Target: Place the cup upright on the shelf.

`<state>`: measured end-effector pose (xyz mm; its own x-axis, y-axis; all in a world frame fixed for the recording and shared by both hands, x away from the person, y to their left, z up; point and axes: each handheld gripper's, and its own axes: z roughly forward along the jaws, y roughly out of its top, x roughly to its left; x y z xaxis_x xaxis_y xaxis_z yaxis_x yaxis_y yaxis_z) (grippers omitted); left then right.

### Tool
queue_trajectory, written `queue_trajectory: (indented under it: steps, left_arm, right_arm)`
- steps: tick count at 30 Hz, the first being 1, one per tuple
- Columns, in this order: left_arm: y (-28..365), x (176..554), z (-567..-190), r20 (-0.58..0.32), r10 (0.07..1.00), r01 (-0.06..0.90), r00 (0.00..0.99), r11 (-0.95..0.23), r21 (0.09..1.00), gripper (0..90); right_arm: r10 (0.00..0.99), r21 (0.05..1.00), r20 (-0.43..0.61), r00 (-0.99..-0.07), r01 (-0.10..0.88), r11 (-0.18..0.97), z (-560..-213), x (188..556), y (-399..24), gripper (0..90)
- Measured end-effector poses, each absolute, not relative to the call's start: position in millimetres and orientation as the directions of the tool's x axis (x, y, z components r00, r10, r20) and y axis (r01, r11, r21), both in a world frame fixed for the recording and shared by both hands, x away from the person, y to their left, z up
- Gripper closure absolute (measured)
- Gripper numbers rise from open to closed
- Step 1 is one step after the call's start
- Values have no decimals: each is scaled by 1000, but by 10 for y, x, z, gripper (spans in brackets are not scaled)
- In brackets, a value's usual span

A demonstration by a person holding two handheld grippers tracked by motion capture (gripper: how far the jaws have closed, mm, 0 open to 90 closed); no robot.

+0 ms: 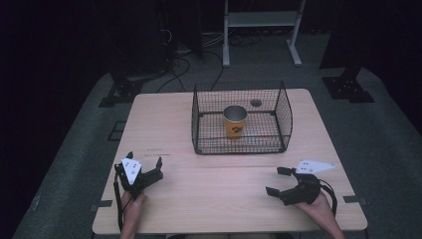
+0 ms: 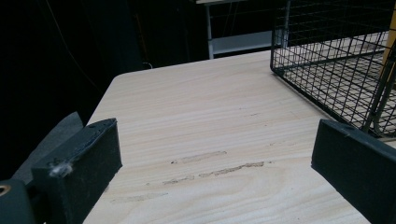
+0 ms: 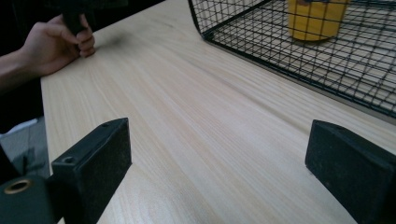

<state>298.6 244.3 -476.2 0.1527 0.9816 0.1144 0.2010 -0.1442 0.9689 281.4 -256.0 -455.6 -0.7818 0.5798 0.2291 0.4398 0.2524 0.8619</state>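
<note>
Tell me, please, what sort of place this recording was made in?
Probably a lab or studio set up for recording: dark surroundings, one wooden table on grey carpet, black stand bases, loose floor cables and a white metal frame behind.

We see a pale wood tabletop [image 1: 219, 184] carrying a black wire basket [image 1: 242, 145] toward its far side, with a yellow cup [image 1: 235, 121] standing upright inside it. Beyond the tabletop we see grey carpet [image 1: 378, 139], a white metal frame [image 1: 261, 20] and loose dark cables [image 1: 179, 62] on the floor.
</note>
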Motion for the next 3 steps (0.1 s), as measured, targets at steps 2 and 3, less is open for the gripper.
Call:
queue_trajectory:
  steps: [2,3]
  left_arm:
    - [2442,2988,-4762,115,982,200,152,-144,969,8]
    - [2443,2989,-4762,114,982,201,153,-144,969,8]
  right_arm:
    - [560,866,284,-778,459,198,-4622,2775,-2584,63]
    - [547,862,300,-782,468,196,-4634,2763,-2589,62]
